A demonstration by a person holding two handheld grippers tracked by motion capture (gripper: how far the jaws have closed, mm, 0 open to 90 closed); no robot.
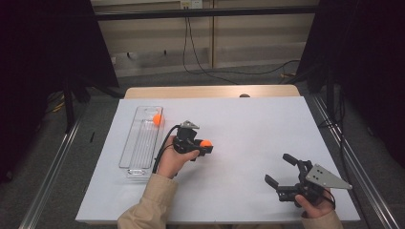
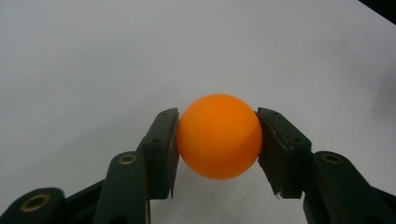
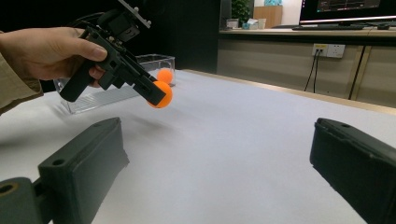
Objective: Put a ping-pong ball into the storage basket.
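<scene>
Orange, smooth, round ball (image 2: 219, 136), no long axis, pinched in left gripper (image 1: 204, 146), seemingly above table (image 1: 248, 124); right gripper (image 1: 281, 172) spread, empty.

Open tabletop (image 1: 248, 124) right of tray (image 1: 141, 138)

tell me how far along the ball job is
One small orange ball already lies in the clear plastic tray. The left gripper is clamped on a second orange ball, lifted off the white table. It likely goes in the tray next. The right gripper is open.
</scene>
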